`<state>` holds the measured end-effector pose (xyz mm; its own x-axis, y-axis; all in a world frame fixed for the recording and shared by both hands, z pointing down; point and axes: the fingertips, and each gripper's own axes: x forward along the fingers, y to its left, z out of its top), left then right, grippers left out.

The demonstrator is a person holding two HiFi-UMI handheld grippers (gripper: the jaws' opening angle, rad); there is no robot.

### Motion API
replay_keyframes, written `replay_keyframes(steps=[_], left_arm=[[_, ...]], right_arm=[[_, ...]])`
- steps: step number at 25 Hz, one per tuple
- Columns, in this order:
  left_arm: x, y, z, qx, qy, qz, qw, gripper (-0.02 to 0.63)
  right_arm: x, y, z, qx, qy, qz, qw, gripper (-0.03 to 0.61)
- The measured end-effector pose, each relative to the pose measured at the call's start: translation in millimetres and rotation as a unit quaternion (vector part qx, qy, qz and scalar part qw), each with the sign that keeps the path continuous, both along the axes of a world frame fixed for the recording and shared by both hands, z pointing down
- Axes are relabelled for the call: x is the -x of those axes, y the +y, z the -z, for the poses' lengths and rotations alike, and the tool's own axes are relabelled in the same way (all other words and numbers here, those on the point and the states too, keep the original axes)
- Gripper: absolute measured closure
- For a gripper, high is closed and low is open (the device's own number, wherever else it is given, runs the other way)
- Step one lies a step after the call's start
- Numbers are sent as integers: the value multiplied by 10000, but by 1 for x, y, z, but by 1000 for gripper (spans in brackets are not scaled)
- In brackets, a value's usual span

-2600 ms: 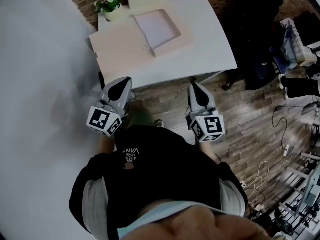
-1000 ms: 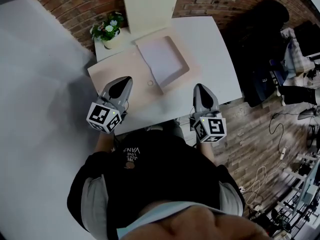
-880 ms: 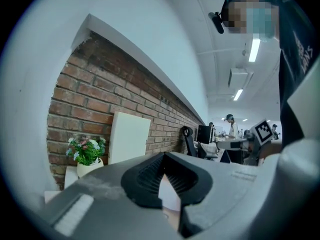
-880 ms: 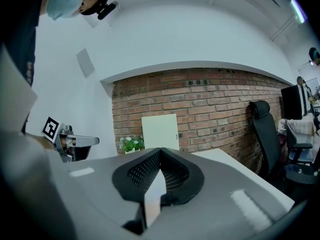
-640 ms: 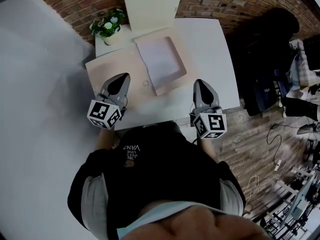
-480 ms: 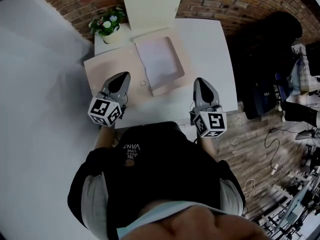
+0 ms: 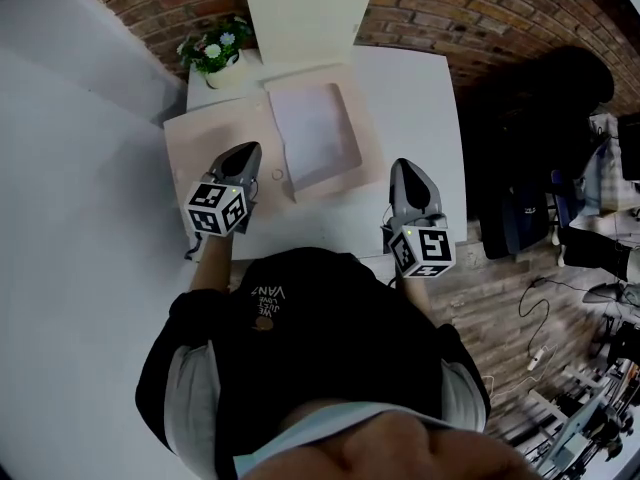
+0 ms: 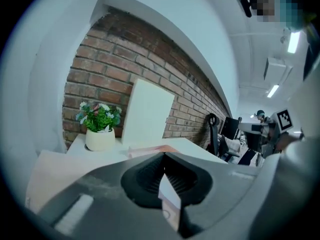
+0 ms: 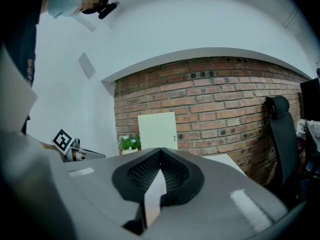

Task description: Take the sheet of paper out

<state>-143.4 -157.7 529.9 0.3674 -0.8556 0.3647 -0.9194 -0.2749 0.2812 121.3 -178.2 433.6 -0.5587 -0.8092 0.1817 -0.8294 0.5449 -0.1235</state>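
A pale sheet of paper [image 7: 315, 133] lies in the shallow tray half of an open beige folder [image 7: 215, 138] on the white table [image 7: 420, 98]. My left gripper [image 7: 243, 155] is shut and empty, low over the folder's flat left flap, just left of the tray. In the left gripper view its closed jaws [image 8: 164, 156] point toward the folder's pinkish edge [image 8: 150, 149]. My right gripper [image 7: 405, 171] is shut and empty over bare table to the right of the folder. The right gripper view shows its jaws [image 9: 160, 151] pressed together.
A potted plant [image 7: 212, 48] and an upright cream board [image 7: 305, 3] stand at the table's back against the brick wall. A black chair and dark bags [image 7: 520, 148] sit to the right on the wooden floor, with cables beyond. A white wall runs along the left.
The person has stepped up to the table. Both grippers have moved forward over it. The left one has dropped lower over the folder's flap. Both jaws stay shut.
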Motion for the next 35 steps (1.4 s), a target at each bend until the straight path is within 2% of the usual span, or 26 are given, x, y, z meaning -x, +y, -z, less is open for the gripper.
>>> replay_keyframes(steps=[5, 6, 9, 15, 21, 24, 31, 35], left_arm=[[-1, -11, -32, 485, 149, 127, 9986, 612], [-2, -12, -40, 613, 203, 129, 9978, 589], [-6, -14, -63, 999, 366, 150, 9942, 576], [-20, -15, -101, 1709, 787, 108, 9821, 483], [-32, -18, -117, 2149, 1077, 38, 9707, 389], [-39, -18, -124, 2444, 1317, 17, 9607, 364], [-52, -16, -131, 2885, 2009, 50, 9361, 364], [-58, -16, -134, 3081, 2630, 163, 9141, 364]], right_arm=[[-3, -9, -2, 16, 28, 98, 9999, 577], [-3, -10, -2, 25, 30, 113, 9999, 577], [-3, -12, -4, 50, 36, 155, 9999, 577], [-11, -14, -7, 61, 55, 137, 9999, 577], [-22, -13, -10, 74, 39, 86, 9999, 577], [-28, -13, -11, 83, 32, 62, 9999, 577], [-43, -14, -10, 65, 8, 7, 10000, 577], [-48, -17, -9, 37, 5, 19, 10000, 577]])
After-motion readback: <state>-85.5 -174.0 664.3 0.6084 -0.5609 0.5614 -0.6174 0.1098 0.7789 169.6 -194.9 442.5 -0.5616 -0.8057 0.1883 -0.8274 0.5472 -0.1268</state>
